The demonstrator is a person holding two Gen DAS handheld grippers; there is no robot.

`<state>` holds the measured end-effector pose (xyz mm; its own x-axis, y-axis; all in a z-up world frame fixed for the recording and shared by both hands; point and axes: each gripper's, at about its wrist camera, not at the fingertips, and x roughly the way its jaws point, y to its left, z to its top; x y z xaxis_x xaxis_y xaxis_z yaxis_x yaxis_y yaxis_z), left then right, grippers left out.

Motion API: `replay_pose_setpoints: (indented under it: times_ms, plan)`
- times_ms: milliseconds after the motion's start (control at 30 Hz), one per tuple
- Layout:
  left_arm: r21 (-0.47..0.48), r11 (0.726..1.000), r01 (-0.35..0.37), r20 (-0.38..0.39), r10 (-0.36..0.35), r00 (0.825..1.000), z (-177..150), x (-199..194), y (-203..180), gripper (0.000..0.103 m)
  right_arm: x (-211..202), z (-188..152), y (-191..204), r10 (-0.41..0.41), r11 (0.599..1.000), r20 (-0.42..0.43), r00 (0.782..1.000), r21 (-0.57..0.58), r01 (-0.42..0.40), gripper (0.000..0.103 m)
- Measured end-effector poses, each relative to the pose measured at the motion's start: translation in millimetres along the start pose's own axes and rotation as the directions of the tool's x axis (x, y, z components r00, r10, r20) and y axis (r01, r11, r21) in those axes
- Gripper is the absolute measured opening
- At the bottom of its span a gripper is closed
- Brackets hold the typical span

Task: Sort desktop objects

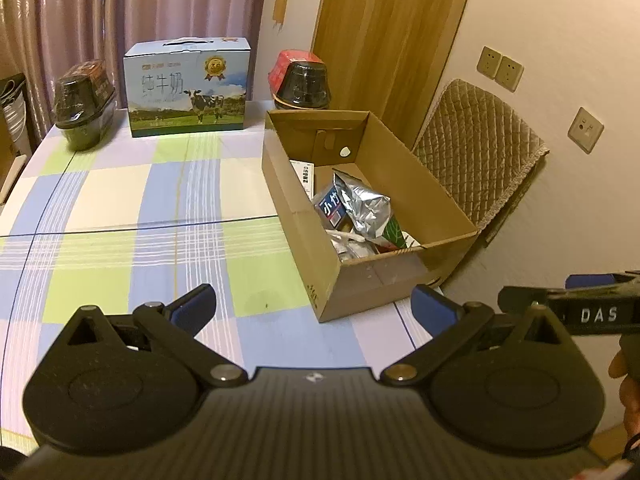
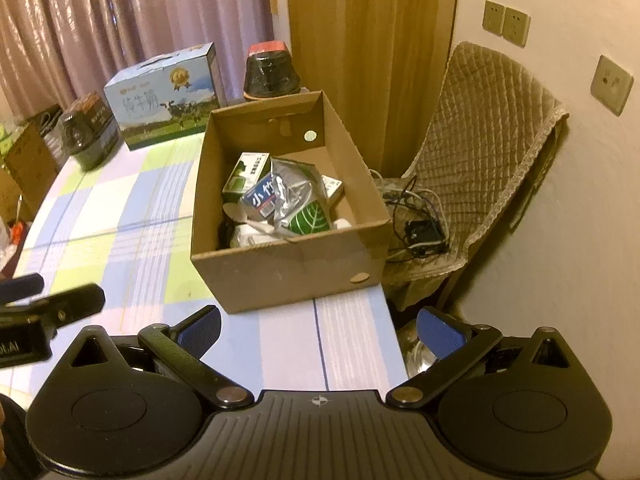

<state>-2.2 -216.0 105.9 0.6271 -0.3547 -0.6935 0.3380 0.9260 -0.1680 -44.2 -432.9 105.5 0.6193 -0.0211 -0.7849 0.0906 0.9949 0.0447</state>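
Both grippers hang over the near edge of the checked tablecloth (image 1: 120,200), jaws spread wide, nothing held. Left gripper (image 1: 314,310) points at bare cloth; right gripper (image 2: 318,330) sits further right, near the table's right edge. The cardboard box (image 2: 288,276) lies ahead and right of the left gripper and almost dead ahead of the right one, so the right hand is nearer, by my read. Box's long axis runs near-to-far, slightly angled; top open. Inside: a silver foil bag (image 2: 294,196), a green-leaf carton (image 2: 314,218), a dark blue pack (image 2: 262,198), a green-white small box (image 2: 244,170), some white stuff at the near end, all heaped loosely. No small loose items show on the cloth, so sorting looks close to finished, or what's left is out of view. Along the far edge: milk carton case (image 1: 188,88) in the middle, a black tub (image 1: 84,100) at far left, a red-lidded black tub (image 1: 300,80) just behind the box. Nothing blocks either gripper's way to the box. Quilted chair (image 2: 488,152) right of the table, with tangled cables (image 2: 416,220) on its seat.
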Motion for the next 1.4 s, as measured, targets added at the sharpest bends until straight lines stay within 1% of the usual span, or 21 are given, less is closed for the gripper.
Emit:
replay_pose_setpoints:
  times_ms: [167, 400, 833, 1400]
  plan:
    - [-0.023, 1.000, -0.011, -0.003, 0.011, 1.000, -5, -4, 5, 0.102, -2, -7, 2, 0.002, 1.000, -0.011, 1.000, 0.001, -0.002, 0.101]
    - [-0.044, 0.999, 0.002, -0.033, -0.003, 0.999, -12, -1, 9, 0.102, -4, -13, 4, 0.007, 1.000, -0.017, 1.000, -0.006, -0.007, 0.101]
    - [-0.036, 0.999, 0.004, -0.029, -0.006, 1.000, -9, -1, 5, 0.102, -2, -14, 4, 0.014, 1.000, -0.030, 0.999, 0.001, -0.014, 0.101]
    - [-0.040, 0.999, 0.010, -0.033, -0.011, 0.999, -9, 1, 3, 0.102, -1, -13, 4, 0.016, 1.000, -0.024, 1.000, 0.006, -0.016, 0.101]
